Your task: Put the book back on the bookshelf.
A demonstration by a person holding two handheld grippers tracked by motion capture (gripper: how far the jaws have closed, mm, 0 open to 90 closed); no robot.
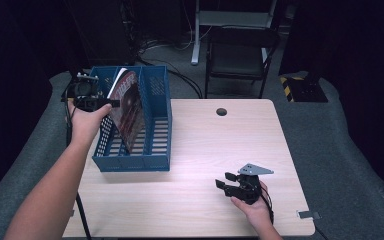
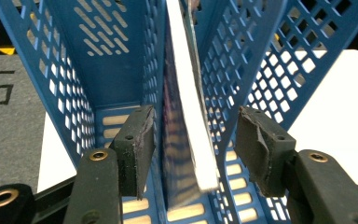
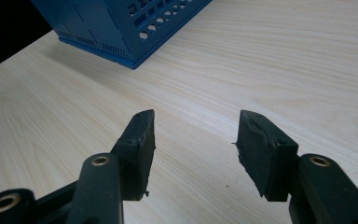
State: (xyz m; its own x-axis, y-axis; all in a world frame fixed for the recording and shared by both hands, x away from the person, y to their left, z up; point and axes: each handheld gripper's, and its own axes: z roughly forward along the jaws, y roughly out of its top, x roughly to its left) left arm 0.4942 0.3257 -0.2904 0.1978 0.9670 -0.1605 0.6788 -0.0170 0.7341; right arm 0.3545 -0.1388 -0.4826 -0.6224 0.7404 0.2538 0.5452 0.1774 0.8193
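A blue perforated file rack (image 1: 156,100) stands on the left of the pale wooden table (image 1: 220,145). A glossy magazine (image 1: 130,107) leans upright in one of its slots. My left gripper (image 1: 111,103) sits at the magazine's top edge. In the left gripper view the magazine (image 2: 186,121) stands edge-on between the two pads of my left gripper (image 2: 196,140), with a gap on each side, inside the rack (image 2: 107,60). My right gripper (image 1: 223,181) rests low over the table's front right, open and empty. In its own view my right gripper (image 3: 196,140) faces bare wood and the rack's corner (image 3: 121,23).
A round cable hole (image 1: 221,111) sits near the table's far edge. A dark chair (image 1: 240,55) stands behind the table on grey carpet. A small metal clip (image 1: 307,215) sticks out at the front right corner.
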